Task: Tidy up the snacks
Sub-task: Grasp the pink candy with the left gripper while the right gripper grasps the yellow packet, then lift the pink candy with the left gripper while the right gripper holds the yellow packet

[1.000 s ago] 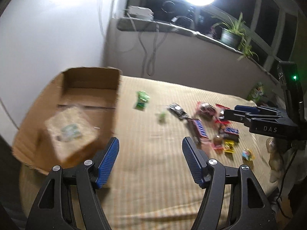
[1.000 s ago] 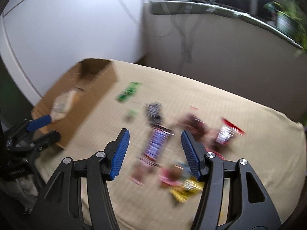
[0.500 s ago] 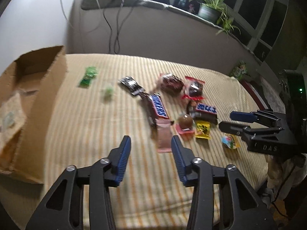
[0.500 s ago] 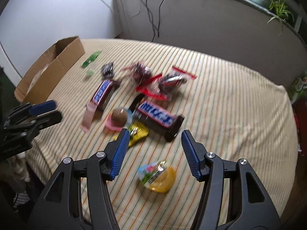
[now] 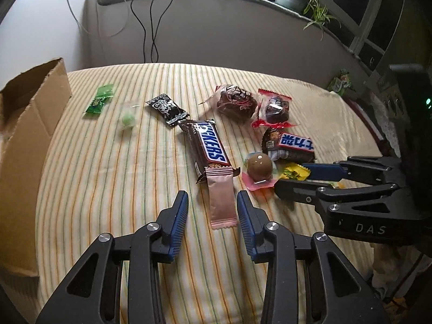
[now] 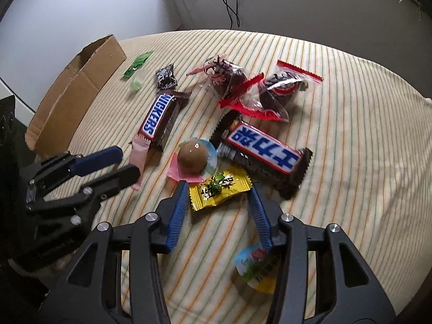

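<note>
Both claws, left claw (image 5: pixel 212 212) and right claw (image 6: pixel 218 205), gape over the snack-strewn striped cloth (image 5: pixel 108 175) beside a cardboard box (image 5: pixel 27 135).

Glossy foil Snickers bar (image 5: pixel 208 145); matt cardboard box (image 5: pixel 25 145).

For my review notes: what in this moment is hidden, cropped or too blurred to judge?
- Inside of the cardboard box: cut by the left edge of the left wrist view; in the right wrist view only its walls show.
- Small green candy: motion-blurred in both views, wrapper unreadable.
- Round-lidded cup: partly behind the right hand-held gripper finger, label blurred.
- Yellow packet: mostly covered by that gripper in the left wrist view.
</note>
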Demonstrator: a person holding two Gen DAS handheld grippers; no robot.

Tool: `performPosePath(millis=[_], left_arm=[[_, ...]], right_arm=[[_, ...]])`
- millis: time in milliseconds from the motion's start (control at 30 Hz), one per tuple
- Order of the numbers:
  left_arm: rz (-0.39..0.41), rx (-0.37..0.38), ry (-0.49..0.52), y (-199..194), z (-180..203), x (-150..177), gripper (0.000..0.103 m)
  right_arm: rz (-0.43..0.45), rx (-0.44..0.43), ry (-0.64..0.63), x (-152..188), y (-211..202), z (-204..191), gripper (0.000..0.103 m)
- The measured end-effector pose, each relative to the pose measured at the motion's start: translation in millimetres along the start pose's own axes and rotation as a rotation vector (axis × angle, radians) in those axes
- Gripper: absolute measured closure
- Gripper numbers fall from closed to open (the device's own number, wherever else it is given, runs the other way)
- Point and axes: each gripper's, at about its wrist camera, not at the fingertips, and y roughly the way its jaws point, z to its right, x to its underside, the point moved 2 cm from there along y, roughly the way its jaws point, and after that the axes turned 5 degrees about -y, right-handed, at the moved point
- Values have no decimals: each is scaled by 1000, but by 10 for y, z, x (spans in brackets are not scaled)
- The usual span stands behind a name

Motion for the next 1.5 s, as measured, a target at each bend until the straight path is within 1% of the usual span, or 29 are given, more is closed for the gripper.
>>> performPosePath(millis=[100, 167, 233, 267, 300, 333, 367, 400, 433, 500, 733, 1000, 1300, 1400, 1500], left_arm=[[3, -21, 19, 44, 14, -17, 72], [4, -29, 23, 61, 6, -26, 79], [8, -27, 14, 68, -26, -35, 83], [9, -26, 11, 70, -40, -37, 85], [10, -25, 11, 67, -45, -33, 86], [11, -24, 10, 63, -54, -30, 89], [12, -22, 6, 58, -64, -25, 91], [13, -18, 3, 58, -75, -25, 92], [13, -12, -2, 52, -87, -22, 93], [14, -7, -5, 45, -93, -21, 95], [23, 6, -15, -15, -101, 2, 97], [49, 17, -31, -158, -136, 9, 97], [101, 7, -55, -391, -270, -14, 97], [81, 12, -59, -315, -303, 24, 97], [27, 39, -45, -163, -274, 72, 97]], right_arm=[[-5, 42, -39, -24, 31, -70, 55], [-8, 65, -66, -28, 46, -111, 55], [-9, 87, -93, -23, 51, -145, 57], [-8, 94, -101, -24, 54, -154, 62], [-8, 104, -107, -22, 51, -158, 70], [-8, 105, -109, -22, 44, -156, 72], [-8, 98, -109, -22, 40, -156, 78], [-9, 98, -108, -20, 36, -143, 88], [-8, 104, -106, -22, 34, -133, 90], [-5, 91, -99, -19, 23, -109, 92], [13, 57, -88, 14, -41, -78, 95], [43, 48, -85, 32, -213, -82, 95], [96, 48, -133, -142, -432, -278, 95], [94, 54, -141, -153, -427, -312, 95], [88, 51, -133, -154, -402, -303, 95]])
